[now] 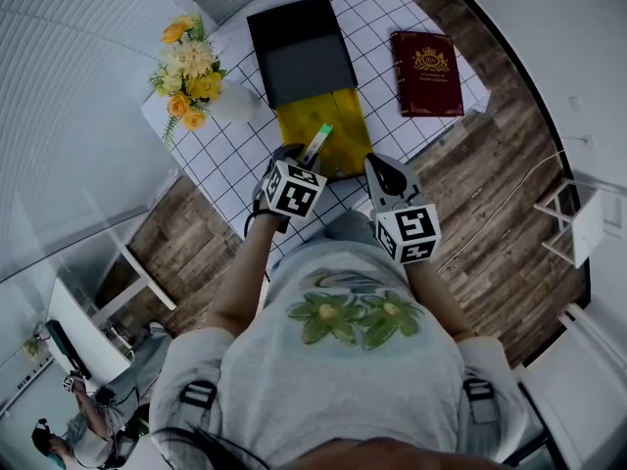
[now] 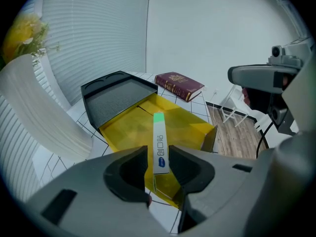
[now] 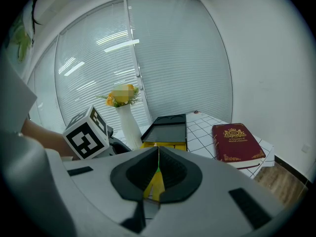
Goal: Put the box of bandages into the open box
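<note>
The box of bandages (image 1: 317, 143) is a thin white carton with a green end. My left gripper (image 1: 302, 161) is shut on its near end and holds it above the near part of the open yellow box (image 1: 345, 135). In the left gripper view the box of bandages (image 2: 158, 132) sticks forward from between the jaws, over the yellow box (image 2: 182, 125). My right gripper (image 1: 380, 167) hovers just right of the yellow box's near corner, shut and holding nothing. In the right gripper view the right gripper (image 3: 158, 159) has its jaws together.
The black lid (image 1: 299, 49) lies joined to the yellow box's far side. A dark red book (image 1: 427, 72) lies at the right of the gridded tablecloth (image 1: 230, 155). A white vase of yellow flowers (image 1: 196, 76) stands at the left. Wood floor surrounds the table.
</note>
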